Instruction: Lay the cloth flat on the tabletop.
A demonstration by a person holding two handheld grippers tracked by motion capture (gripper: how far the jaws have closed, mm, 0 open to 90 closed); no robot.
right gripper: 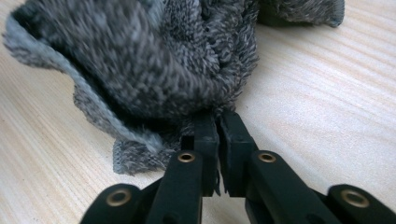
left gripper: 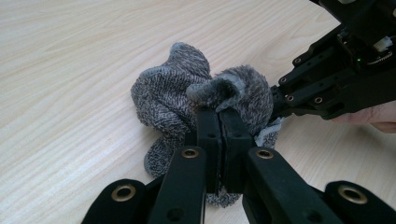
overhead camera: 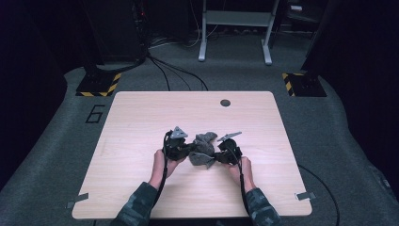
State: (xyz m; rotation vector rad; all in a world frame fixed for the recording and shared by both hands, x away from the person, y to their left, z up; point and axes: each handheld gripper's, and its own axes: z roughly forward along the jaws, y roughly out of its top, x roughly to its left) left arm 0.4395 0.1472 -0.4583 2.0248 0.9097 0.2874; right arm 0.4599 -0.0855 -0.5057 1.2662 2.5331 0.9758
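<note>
Jaws of both grippers pinched closed on a crumpled grey knit sock (overhead camera: 203,149) lying mid-tabletop (overhead camera: 141,117): left gripper (left gripper: 218,122) clamps a fuzzy fold at the sock's left side, right gripper (right gripper: 215,125) clamps its near right edge. The sock is bunched between the two, its long axis running left to right, so pulling the grippers apart would likely stretch it flat.

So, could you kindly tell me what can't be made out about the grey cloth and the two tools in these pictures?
- Grey cloth, high view: too small to tell whether it is a sock or a rag.
- Cloth's underside, left gripper view: hidden by its own bunched folds and the left tool.
- Cloth's top, right gripper view: cut off by the upper edge, blurred near the right tool.
- Tools' tips, high view: too small.
</note>
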